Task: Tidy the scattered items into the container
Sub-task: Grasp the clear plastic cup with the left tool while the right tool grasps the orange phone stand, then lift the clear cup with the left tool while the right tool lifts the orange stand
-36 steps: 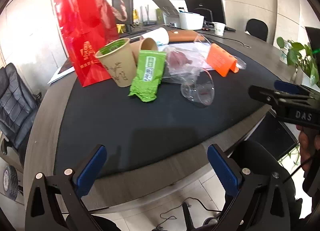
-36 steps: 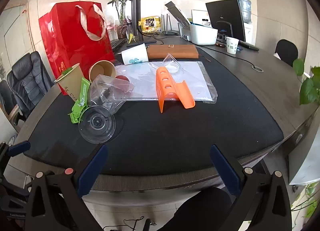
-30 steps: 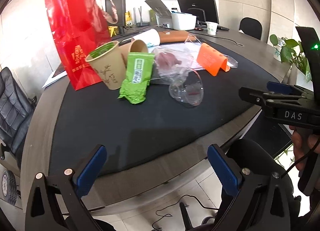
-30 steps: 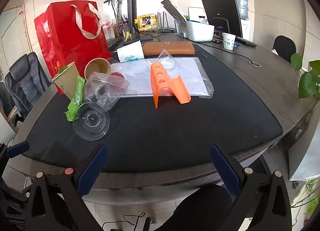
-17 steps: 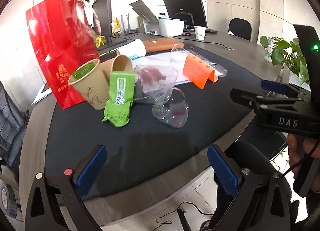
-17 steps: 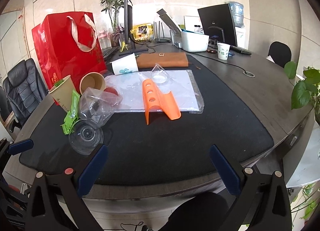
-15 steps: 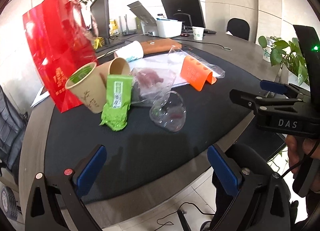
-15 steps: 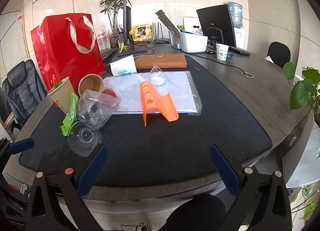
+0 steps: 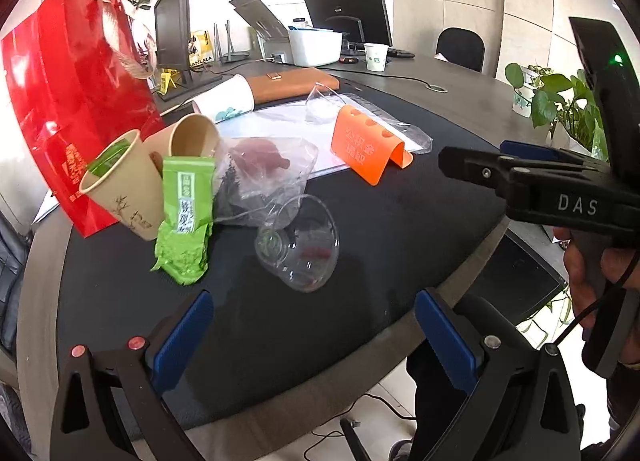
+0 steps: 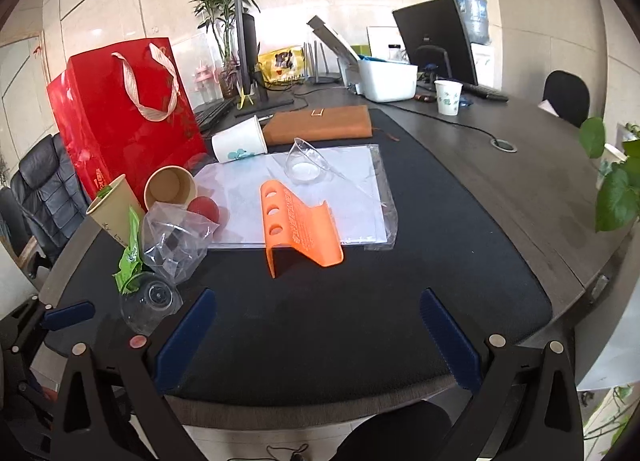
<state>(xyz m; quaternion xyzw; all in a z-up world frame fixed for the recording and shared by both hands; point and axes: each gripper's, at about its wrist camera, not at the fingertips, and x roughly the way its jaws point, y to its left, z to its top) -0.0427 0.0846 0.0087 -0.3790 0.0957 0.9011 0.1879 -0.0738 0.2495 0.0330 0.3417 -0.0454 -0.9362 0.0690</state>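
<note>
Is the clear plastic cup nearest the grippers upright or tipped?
Tipped: the clear plastic cup lies on its side on the black mat, mouth facing sideways.

Hidden and cut-off parts around the counter

The red gift bag [image 9: 60,109] runs off the left wrist picture's left edge, and its foot is hidden behind the bamboo-print paper cup [image 9: 120,189]. The green tea packet [image 10: 130,257] is mostly hidden in the right wrist view behind the crumpled clear bag [image 10: 176,241]. The dark contents of that bag cannot be made out. The lettering on the orange stand [image 9: 370,145] is too small to read.
</note>
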